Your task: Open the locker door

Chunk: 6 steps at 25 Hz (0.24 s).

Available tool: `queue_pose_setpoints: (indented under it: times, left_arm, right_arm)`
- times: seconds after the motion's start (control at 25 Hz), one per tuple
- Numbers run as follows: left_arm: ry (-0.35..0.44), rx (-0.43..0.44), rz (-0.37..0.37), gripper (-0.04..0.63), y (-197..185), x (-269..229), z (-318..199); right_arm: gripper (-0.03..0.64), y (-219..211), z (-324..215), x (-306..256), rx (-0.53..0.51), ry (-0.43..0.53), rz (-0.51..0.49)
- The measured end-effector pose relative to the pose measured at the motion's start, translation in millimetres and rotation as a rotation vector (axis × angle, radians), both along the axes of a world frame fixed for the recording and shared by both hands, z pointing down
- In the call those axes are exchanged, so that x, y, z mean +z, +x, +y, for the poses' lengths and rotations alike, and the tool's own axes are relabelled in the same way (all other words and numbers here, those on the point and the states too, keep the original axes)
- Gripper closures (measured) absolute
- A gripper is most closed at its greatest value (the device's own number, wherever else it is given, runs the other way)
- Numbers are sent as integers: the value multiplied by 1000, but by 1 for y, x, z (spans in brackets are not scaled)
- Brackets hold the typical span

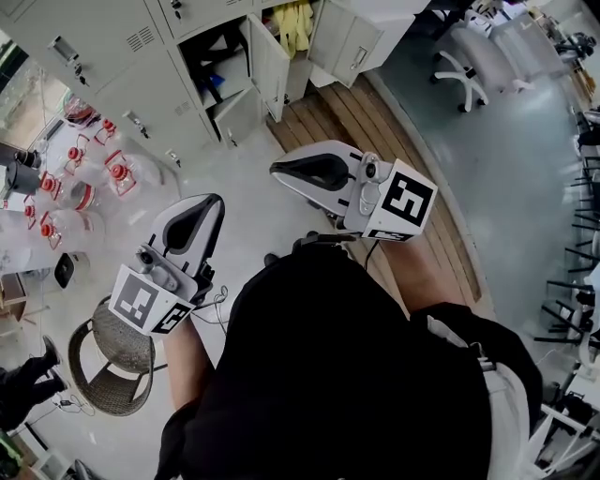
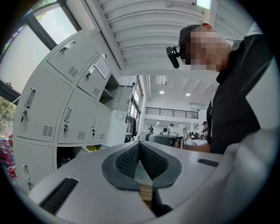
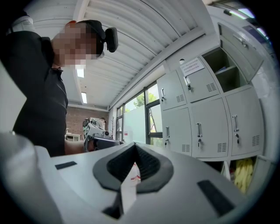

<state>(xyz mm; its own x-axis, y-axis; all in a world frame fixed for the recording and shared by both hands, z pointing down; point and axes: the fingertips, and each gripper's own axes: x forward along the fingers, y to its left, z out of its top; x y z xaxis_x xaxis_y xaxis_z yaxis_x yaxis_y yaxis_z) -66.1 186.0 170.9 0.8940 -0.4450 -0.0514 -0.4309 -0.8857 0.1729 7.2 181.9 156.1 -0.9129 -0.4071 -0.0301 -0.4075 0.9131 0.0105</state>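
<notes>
Left hand-held gripper [image 2: 140, 143]: jaws closed, pads touching at the tips, nothing betw. them. Same deal w/ the right hand-held gripper [image 3: 134, 145], shut tight & empty. Both were held roughly level in front of the person [image 1: 337, 375] in a black top, well apart from each other, each one showing up just past the other's jaws in its own view.

Neither was touching anything. The lockers [image 1: 94, 42] were a grey bank out ahead of both, off to the left of the left one & to the right of the right one. Most doors were shut, w/ handles & small vents. One low locker door [image 1: 269, 64] stood open already, ahead of the right hand-held gripper, w/ a dark compartment on one side of it & some yellow stuff [image 1: 295, 23] in an open compartment on the other. An upper compartment was open too, per the right gripper view. Couldn't tell which door was the target tbh.

Further out: a desk [image 1: 19, 262] to the left of the left hand-held gripper w/ clear jars [image 1: 117, 173] w/ red lids, a wicker chair [image 1: 112, 366] on the floor under its back end, and a wood floor strip [image 1: 394, 131] past the right one, w/ an office chair [image 1: 464, 52] beyond that.
</notes>
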Motion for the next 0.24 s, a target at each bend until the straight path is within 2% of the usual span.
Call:
queue_pose_setpoints:
  times: [0.24]
  left_arm:
    - [-4, 8, 4, 584, -4, 1, -3]
  right_arm:
    - [606, 2, -3, 1, 22, -10, -4]
